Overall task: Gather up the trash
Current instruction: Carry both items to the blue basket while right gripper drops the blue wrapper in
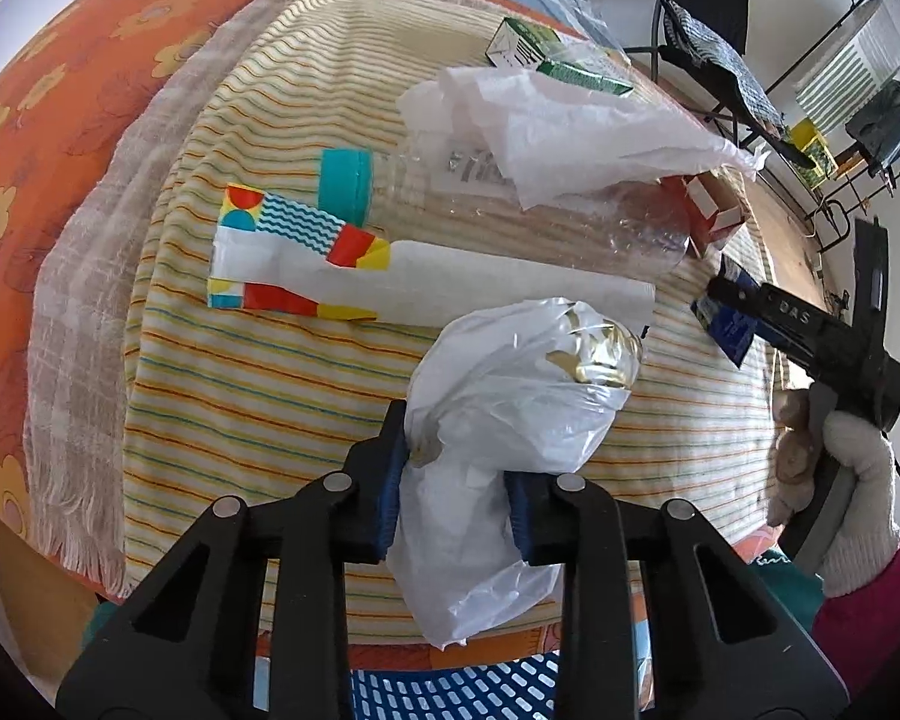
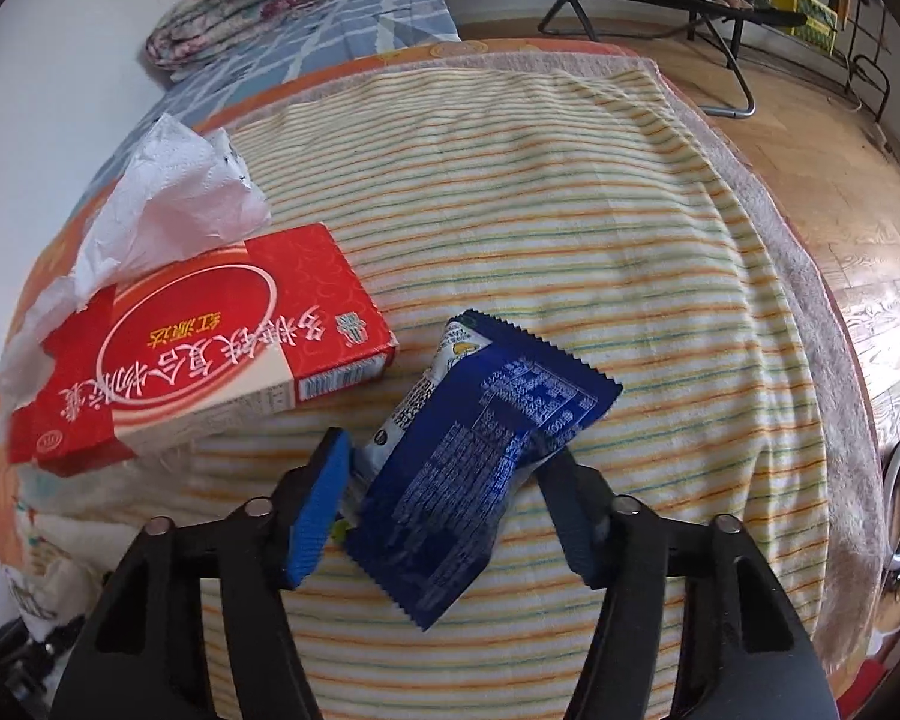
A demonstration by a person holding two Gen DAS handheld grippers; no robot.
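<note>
White crinkled plastic bag (image 1: 498, 420), with something gold and shiny showing through it at the upper right, sits low in the centre of the left wrist view. The left gripper (image 1: 453, 498) pinches it — both blue pads press into the bag's narrowed waist, and the plastic bulges above and below the grip. It lies over a striped yellow-and-cream towel (image 1: 240, 396) spread on an orange flowered cover (image 1: 48, 138).

Above the bag, across the middle of that frame, lie a white paper wrapper with bright red, yellow and teal printed blocks (image 1: 306, 264) and a clear plastic bottle with a teal cap (image 1: 510, 210) on its side, partly covered by a crumpled white tissue (image 1: 558, 132). A green and white carton (image 1: 546, 57) rests near the top of the frame. At the right edge a white-gloved hand (image 1: 840, 480) grips the other tool.

In the right wrist view, a dark blue foil snack packet with white print (image 2: 480, 468) lies tilted on the same towel at lower centre. The right gripper (image 2: 450, 510) has its jaws on either side of the packet — the packet's edges meet both fingers, though whether the pads press firmly I cannot tell. Just beside the packet, at centre left, a red and white cardboard box with Chinese lettering (image 2: 210, 336) lies flat with its flap open.
</note>
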